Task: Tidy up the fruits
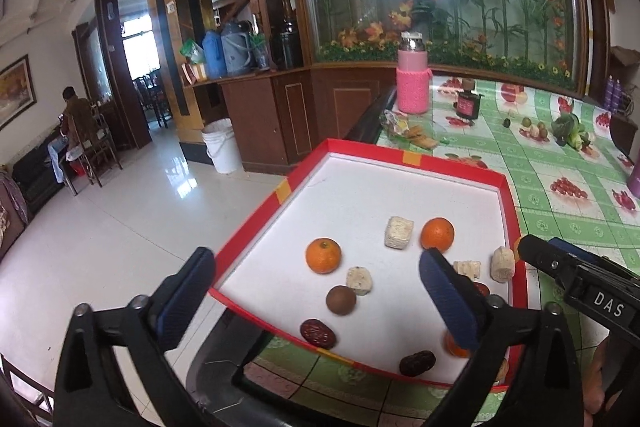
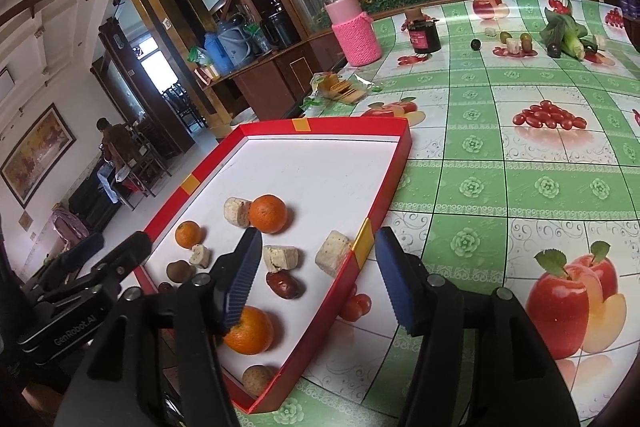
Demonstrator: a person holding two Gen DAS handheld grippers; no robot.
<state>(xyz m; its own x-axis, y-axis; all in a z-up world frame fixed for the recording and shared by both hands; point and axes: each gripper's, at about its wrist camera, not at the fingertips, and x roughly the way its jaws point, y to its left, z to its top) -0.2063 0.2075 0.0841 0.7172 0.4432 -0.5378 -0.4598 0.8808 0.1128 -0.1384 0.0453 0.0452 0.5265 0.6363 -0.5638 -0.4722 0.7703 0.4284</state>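
Tray (image 2: 390,163) on table (image 2: 520,187), at its edge. In tray: oranges (image 2: 267,213), dates (image 2: 283,284), snack blocks (image 2: 333,253). Behind tray: flask (image 2: 354,31), jar (image 2: 424,35).

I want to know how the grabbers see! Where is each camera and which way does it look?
Left wrist: rides the left gripper, looking forward and down over its open fingers into the red tray; the right gripper pokes in at right.
Right wrist: rides the right gripper, open astride the tray's right wall; the left gripper shows at left.
Both see: tray, oranges, pink bottle.
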